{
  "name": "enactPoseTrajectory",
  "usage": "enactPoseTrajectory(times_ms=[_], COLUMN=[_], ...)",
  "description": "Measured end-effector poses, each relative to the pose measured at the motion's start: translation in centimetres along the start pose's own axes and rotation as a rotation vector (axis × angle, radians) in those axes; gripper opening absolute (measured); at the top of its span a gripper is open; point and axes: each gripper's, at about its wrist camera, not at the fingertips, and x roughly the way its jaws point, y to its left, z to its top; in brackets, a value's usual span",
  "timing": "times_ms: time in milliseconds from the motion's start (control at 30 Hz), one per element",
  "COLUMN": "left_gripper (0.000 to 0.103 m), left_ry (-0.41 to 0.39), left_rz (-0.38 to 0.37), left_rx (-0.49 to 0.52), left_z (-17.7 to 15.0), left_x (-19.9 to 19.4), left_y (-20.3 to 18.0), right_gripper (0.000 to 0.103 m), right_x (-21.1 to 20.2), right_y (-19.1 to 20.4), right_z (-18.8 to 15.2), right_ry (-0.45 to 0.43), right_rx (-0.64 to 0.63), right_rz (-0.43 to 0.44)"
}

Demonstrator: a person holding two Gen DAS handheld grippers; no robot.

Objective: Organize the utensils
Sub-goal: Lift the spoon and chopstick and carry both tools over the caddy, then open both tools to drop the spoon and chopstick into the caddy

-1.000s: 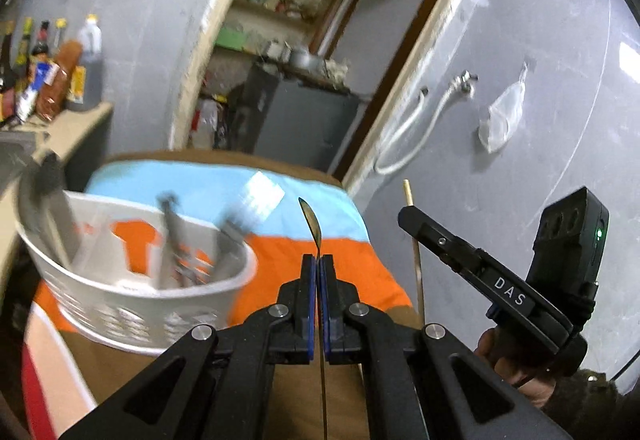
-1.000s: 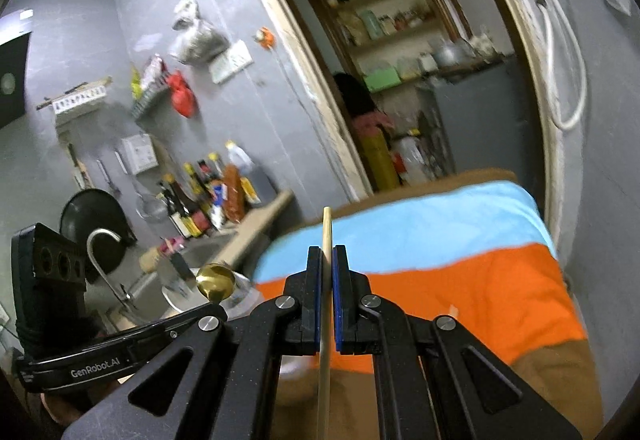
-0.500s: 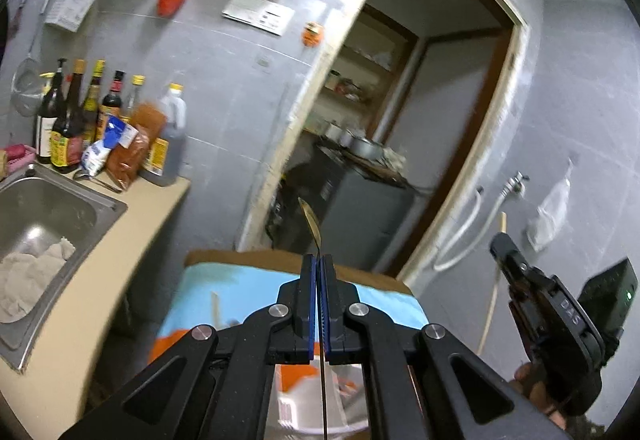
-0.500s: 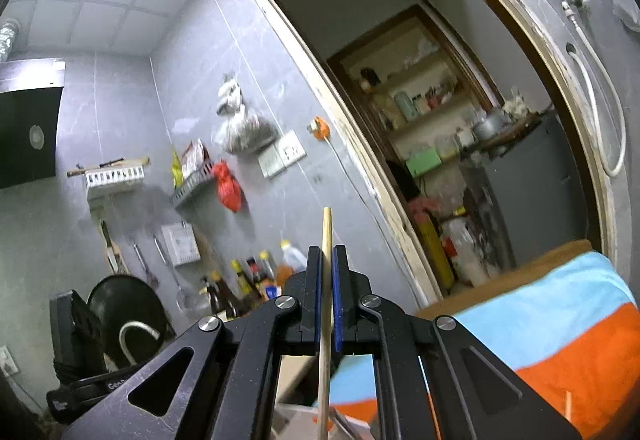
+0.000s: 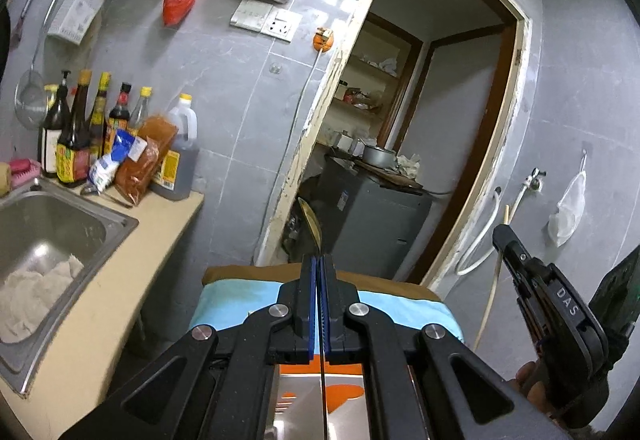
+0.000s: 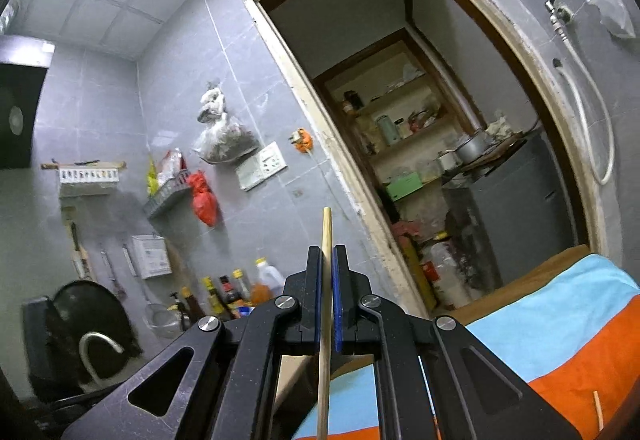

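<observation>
My left gripper (image 5: pixel 320 264) is shut on a thin gold spoon (image 5: pixel 310 222), seen edge-on, its bowl pointing up past the fingertips. My right gripper (image 6: pixel 327 254) is shut on a wooden chopstick (image 6: pixel 326 236) that stands upright between the blue pads. The right gripper (image 5: pixel 552 312) and its chopstick (image 5: pixel 494 280) also show at the right of the left wrist view. Both are raised above the table with the blue and orange striped cloth (image 5: pixel 236 300). Another chopstick (image 6: pixel 598 410) lies on the cloth at lower right. The utensil basket is hidden.
A steel sink (image 5: pixel 44 240) sits in the beige counter (image 5: pixel 132 272) at left, with several sauce bottles (image 5: pixel 80 136) at its back. A doorway (image 5: pixel 404 160) with a grey cabinet lies behind the table. A white hose (image 5: pixel 480 244) hangs on the right wall.
Both grippers have tilted upward, so the white basket and most of the cloth dropped out of view. Both stay shut on their utensils.
</observation>
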Motion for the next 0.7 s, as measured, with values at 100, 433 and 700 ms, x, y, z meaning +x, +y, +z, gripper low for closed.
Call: enactPoseTrajectory(times_ms=[100, 433, 700], left_gripper=[0.003, 0.003, 0.003], left_ry=[-0.012, -0.018, 0.018], left_rz=[0.010, 0.008, 0.021], left_rx=[0.044, 0.096, 0.090], left_z=[-0.6, -2.0, -2.4], left_x=[0.0, 0.0, -0.2], left_y=[-0.5, -1.2, -0.6], right_gripper=[0.005, 0.005, 0.005], right_x=[0.2, -0.1, -0.2], right_y=[0.2, 0.3, 0.3], right_z=[-0.3, -1.3, -1.4], right_ry=[-0.010, 0.008, 0.040], right_rx=[-0.012, -0.050, -0.066], right_rz=[-0.027, -0.041, -0.011])
